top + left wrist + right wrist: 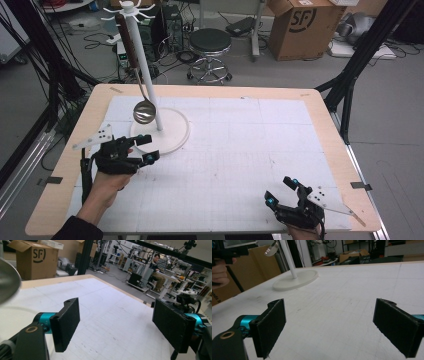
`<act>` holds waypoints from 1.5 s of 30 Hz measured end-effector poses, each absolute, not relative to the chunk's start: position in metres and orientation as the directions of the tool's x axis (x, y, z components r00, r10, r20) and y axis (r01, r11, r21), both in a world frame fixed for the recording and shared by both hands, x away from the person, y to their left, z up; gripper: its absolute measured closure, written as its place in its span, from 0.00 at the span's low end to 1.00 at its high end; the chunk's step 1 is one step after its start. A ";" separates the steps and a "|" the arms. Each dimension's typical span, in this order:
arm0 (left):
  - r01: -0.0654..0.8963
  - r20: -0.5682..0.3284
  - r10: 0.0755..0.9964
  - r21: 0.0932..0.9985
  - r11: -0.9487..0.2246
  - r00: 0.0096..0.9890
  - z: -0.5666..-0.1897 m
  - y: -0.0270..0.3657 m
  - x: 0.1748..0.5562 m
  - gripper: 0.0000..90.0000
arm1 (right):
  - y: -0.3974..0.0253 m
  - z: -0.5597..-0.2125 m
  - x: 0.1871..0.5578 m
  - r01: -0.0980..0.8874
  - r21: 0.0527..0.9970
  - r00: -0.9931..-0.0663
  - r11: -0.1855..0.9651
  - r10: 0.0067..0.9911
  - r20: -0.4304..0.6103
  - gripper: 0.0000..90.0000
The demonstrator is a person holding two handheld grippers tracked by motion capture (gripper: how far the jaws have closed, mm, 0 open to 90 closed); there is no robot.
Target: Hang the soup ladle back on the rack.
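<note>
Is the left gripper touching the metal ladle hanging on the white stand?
Apart. The left gripper view shows the left gripper with jaws wide open, nothing between them; the metal ladle sits off to the side.

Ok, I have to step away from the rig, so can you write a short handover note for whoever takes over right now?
Left gripper: open, holding nothing, beside the base of the white rack.
Right gripper: open, holding nothing, at the table's near right corner.
Ladle: hanging on the rack, bowl down near the pole.
Done: ladle appears hung.
Left: apparently nothing on the mat to move.
</note>
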State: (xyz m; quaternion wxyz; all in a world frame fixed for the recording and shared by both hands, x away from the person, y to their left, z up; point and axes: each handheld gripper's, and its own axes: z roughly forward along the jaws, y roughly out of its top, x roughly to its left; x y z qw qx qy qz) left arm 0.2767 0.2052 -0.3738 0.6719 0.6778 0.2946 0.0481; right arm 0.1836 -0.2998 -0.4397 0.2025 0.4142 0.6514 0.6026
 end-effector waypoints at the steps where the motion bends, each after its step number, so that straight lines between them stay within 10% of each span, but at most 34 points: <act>1: 0.333 -0.326 0.466 0.940 0.071 0.822 -0.377 0.204 0.275 0.24 | -0.298 -0.440 0.184 0.299 0.952 -0.578 -0.071 0.780 0.239 0.11; 21: 0.322 -0.279 0.600 0.946 0.038 0.750 -0.436 0.188 0.201 0.18 | -0.280 -0.440 0.195 0.344 0.938 -0.636 -0.040 0.725 0.264 0.11; 45: 0.322 -0.278 0.641 0.946 0.051 0.716 -0.447 0.199 0.207 0.17 | -0.263 -0.443 0.222 0.368 0.929 -0.686 0.032 0.684 0.248 0.11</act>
